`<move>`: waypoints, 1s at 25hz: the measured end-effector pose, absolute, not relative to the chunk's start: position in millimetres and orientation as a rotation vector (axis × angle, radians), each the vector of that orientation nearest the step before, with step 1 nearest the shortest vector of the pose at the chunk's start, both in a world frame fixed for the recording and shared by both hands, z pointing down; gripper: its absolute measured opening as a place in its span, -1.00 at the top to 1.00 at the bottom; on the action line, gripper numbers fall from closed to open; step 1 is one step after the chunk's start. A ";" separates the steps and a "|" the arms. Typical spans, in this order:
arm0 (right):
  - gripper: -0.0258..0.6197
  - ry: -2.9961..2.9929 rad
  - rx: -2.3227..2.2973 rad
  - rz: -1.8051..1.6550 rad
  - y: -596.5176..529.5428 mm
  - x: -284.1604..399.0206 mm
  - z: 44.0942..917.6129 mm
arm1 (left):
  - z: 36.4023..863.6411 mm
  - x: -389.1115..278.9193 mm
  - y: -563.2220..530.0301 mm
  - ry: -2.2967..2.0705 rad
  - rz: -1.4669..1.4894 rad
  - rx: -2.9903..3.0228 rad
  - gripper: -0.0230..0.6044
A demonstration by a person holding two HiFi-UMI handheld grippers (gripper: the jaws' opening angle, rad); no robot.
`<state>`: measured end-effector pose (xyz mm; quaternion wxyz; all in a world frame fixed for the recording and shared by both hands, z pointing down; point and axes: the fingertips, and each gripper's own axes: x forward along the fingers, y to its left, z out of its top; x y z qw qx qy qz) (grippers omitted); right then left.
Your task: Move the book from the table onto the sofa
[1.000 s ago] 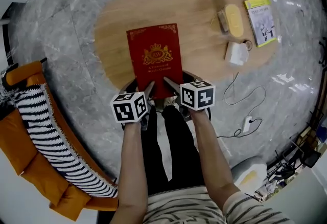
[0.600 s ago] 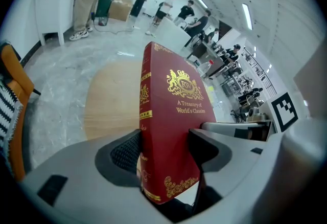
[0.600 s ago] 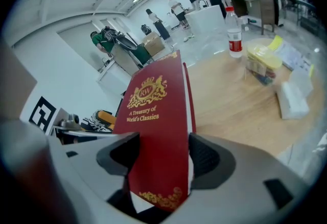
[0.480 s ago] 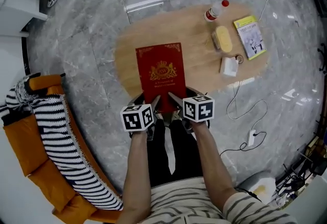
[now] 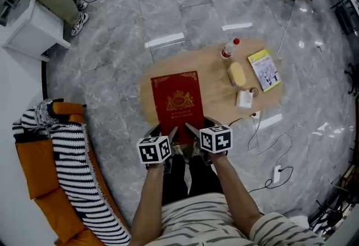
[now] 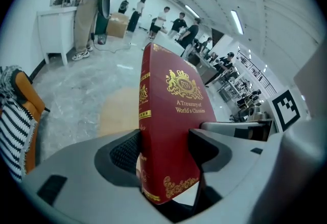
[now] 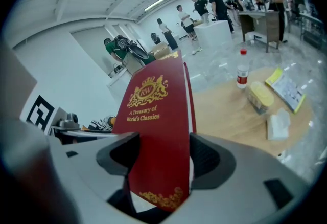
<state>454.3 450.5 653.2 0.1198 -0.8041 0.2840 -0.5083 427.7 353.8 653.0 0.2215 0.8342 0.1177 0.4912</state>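
Book (image 5: 178, 104) red, gold crest, held up off the table (image 5: 216, 93), over its near left part. Near end clamped from both sides: left gripper (image 5: 171, 137) clenched on the spine edge, right gripper (image 5: 192, 130) clenched on the open edge. Same seen up close, left gripper (image 6: 163, 149) and right gripper (image 7: 161, 156) pinching the cover. On the table right of the book: bottle (image 5: 228, 49) at the far edge, yellow pack (image 5: 236, 74), booklet (image 5: 265, 70), white box (image 5: 244, 99). Cable (image 5: 269, 155) on the floor, near right. Sofa (image 5: 39, 177) orange, near left, well apart from the table, striped blanket (image 5: 78, 172) over it; marble floor (image 5: 112, 104) between. Against a second ago: same grip, table and clutter smaller and farther in head view, more floor showing.
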 end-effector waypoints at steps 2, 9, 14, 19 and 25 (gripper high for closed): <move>-0.04 0.852 -2.376 -1.471 448.8 455.4 631.1 | 632.1 427.7 353.1 0.326 1.325 2.323 -0.02; -0.04 0.918 -2.431 -1.388 445.7 463.0 555.2 | 556.4 432.4 350.0 0.306 1.228 2.393 -0.02; -0.04 0.955 -2.452 -1.357 443.5 444.8 506.0 | 508.2 411.8 348.3 0.287 1.192 2.401 -0.02; -0.04 1.075 -2.479 -1.300 427.5 445.0 468.7 | 471.3 406.1 333.9 0.231 1.099 2.438 -0.02; -0.04 1.146 -2.521 -1.209 416.0 446.2 429.0 | 432.9 404.4 324.5 0.183 1.008 2.486 -0.02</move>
